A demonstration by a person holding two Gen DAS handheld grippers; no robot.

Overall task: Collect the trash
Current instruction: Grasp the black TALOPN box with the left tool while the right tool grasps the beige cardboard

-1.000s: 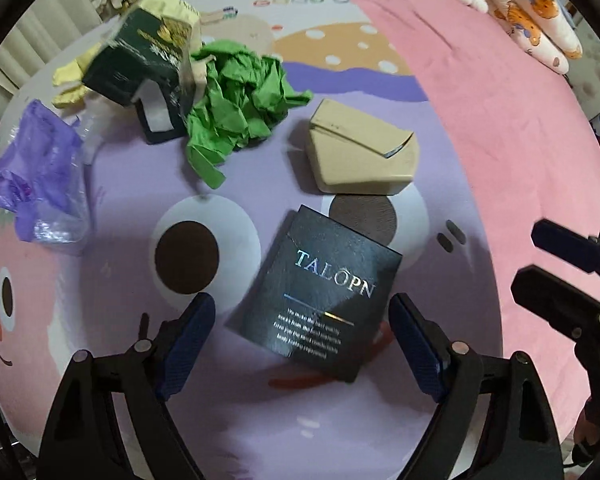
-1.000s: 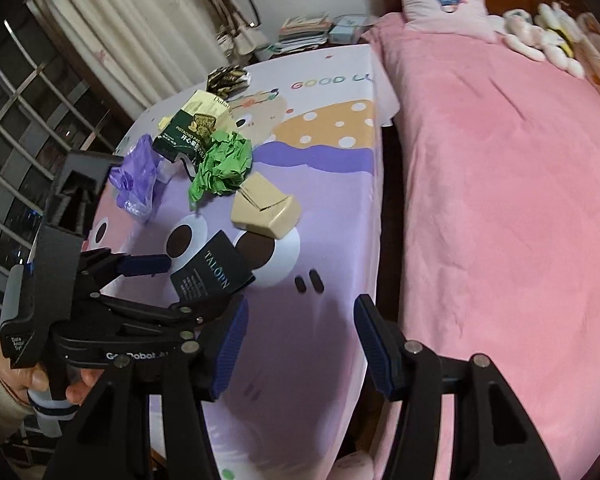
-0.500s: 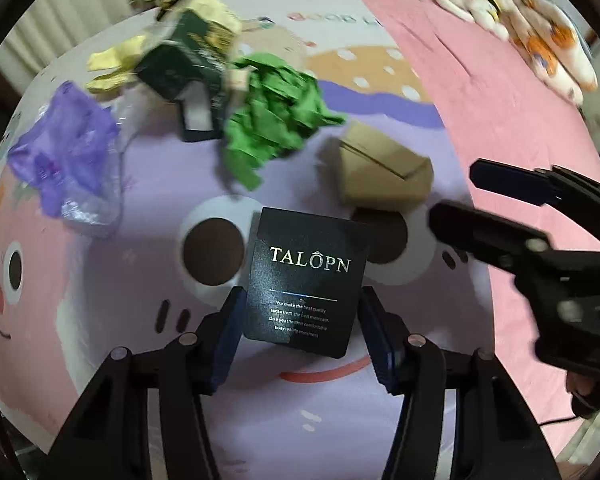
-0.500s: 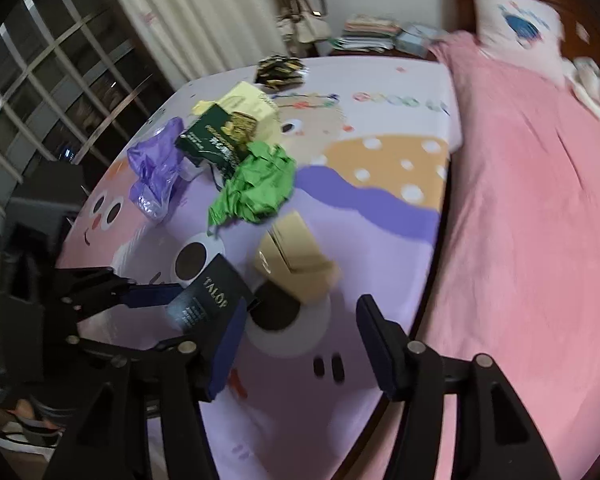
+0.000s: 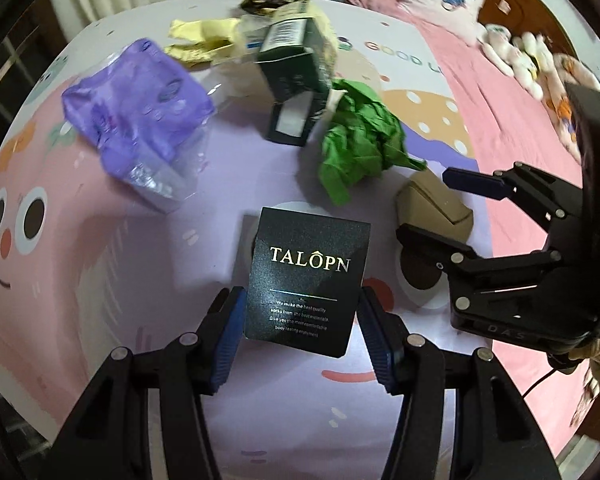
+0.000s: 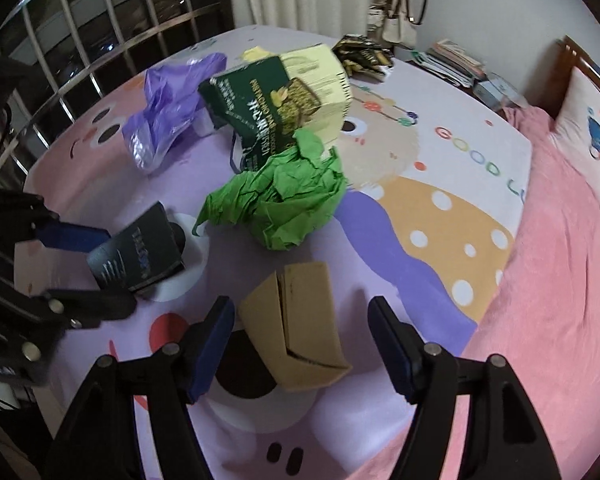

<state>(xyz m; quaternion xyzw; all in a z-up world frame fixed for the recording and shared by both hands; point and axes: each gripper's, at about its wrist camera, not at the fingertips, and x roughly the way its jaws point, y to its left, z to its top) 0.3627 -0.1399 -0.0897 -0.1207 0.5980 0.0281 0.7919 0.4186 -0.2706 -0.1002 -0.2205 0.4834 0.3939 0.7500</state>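
Risk of the black TALOPN box (image 5: 308, 280), clamped at its near end by the left gripper (image 5: 300, 320), slipping, and of the right gripper (image 6: 300, 344), spread open around the tan carton (image 6: 296, 328), snagging the green crumpled paper (image 6: 280, 196) just beyond, with dark-green box (image 6: 268, 108) and purple bag (image 6: 168, 108) farther off.

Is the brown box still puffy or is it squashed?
Squashed. The brown box lies crumpled on the blanket, its side creased inward and its end flaps pushed out of shape, between the open right tongs.
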